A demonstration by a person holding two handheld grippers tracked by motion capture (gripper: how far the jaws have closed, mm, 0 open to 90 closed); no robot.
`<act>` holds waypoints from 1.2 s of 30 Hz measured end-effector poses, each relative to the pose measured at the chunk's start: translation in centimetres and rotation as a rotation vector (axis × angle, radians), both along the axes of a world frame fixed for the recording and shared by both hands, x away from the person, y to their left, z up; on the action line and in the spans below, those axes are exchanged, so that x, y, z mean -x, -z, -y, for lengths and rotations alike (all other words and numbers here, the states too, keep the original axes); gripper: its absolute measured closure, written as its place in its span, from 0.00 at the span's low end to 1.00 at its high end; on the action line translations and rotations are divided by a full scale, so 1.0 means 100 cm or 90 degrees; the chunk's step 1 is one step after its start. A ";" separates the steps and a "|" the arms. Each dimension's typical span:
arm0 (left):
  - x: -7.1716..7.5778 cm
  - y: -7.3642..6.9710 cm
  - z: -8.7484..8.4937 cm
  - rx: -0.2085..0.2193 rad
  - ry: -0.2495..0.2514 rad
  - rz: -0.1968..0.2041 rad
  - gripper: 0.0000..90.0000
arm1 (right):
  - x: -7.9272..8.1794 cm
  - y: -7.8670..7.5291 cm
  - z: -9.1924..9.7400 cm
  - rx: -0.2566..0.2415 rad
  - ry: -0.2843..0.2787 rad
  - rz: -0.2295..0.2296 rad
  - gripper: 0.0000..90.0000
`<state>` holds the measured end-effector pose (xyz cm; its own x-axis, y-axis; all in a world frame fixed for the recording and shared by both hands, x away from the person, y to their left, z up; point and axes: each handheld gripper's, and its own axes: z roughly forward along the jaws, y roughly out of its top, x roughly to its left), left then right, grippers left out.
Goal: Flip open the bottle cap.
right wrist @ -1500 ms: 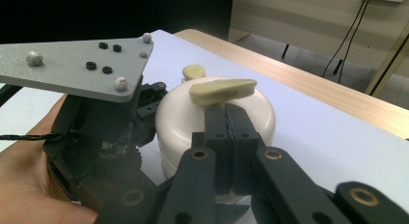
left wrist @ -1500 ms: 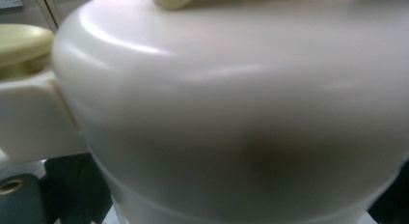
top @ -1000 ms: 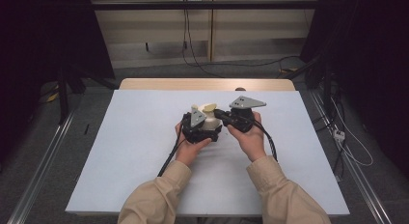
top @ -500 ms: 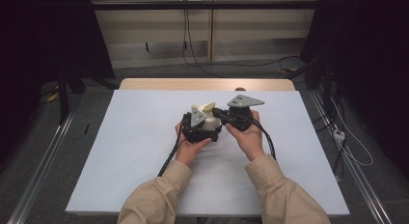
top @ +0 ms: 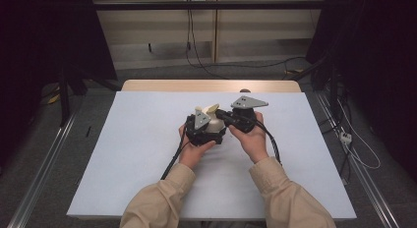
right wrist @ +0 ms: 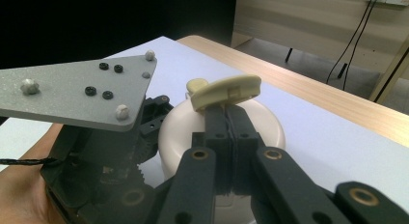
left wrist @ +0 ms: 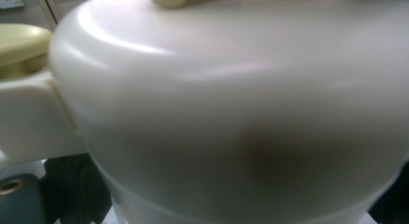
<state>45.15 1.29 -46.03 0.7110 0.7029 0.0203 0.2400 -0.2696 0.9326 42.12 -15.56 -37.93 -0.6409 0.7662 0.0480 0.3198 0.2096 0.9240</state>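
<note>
The person is steadying the cream lidded pot (top: 215, 124) at mid-table against the left gripper (top: 204, 131), whose jaws I cannot make out, while the right gripper (right wrist: 226, 119), jaws pinched nearly together, is seemingly gripping the yellowish lid tab (right wrist: 225, 91); it should be lifted gently.
</note>
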 end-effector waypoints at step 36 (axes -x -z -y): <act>0.000 0.000 0.000 -0.003 -0.002 0.001 0.05 | -0.006 -0.001 -0.006 0.000 0.001 0.003 0.99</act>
<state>45.14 1.26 -46.04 0.7091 0.7047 0.0256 0.2387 -0.2740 0.9316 42.74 -15.01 -37.78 -0.6403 0.7668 0.0442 0.3152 0.2099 0.9255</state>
